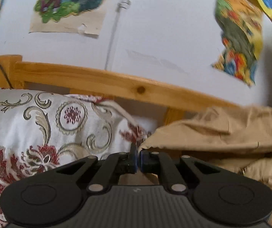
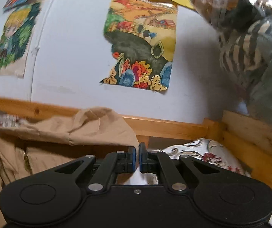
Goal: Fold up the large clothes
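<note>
A large tan garment (image 1: 221,138) lies bunched on the bed, filling the right half of the left wrist view. My left gripper (image 1: 138,157) is shut on its left corner, the cloth pinched between the blue pads. In the right wrist view the same tan garment (image 2: 60,133) spreads across the left and centre, one fold raised in a peak. My right gripper (image 2: 137,156) is shut on the garment's right edge, which runs down into the closed pads. Both grippers hold the cloth a little above the bed.
A white bedspread with red and gold flowers (image 1: 40,133) covers the bed. A wooden bed rail (image 1: 117,83) runs along the white wall, which bears coloured drawings (image 2: 139,43). A clear bag of clothes (image 2: 254,47) sits on the wooden end frame (image 2: 250,133) at the right.
</note>
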